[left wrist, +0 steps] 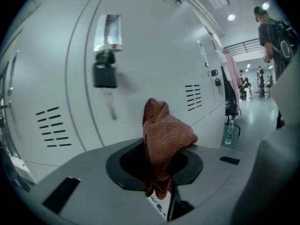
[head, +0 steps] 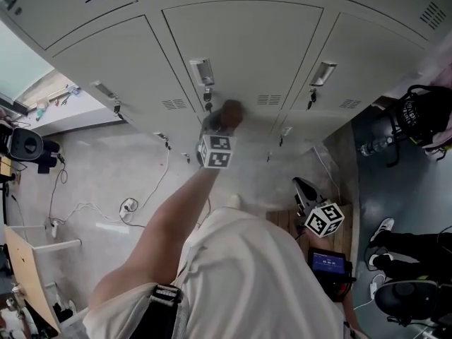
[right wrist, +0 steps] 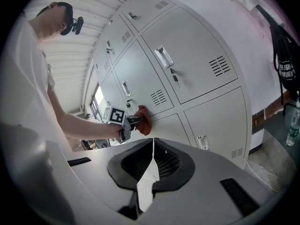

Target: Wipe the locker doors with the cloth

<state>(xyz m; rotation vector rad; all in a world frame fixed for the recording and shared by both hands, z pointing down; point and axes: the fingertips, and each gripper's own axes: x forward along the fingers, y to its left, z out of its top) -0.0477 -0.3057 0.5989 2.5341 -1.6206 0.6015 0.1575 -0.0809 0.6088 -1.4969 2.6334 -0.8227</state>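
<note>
Now, left gripper [head: 216,127]: clamped on cloth [left wrist: 165,134]; bunched past its tips
Door [left wrist: 154,50]: dead ahead of cloth; seemingly touching
Right gripper [right wrist: 152,162]: closed, empty; well back from door

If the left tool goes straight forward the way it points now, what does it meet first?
The locker door, right of the padlock. The brown cloth held in the left tool leads, and from the right gripper view it seems against the door, though depth is unclear.
</note>
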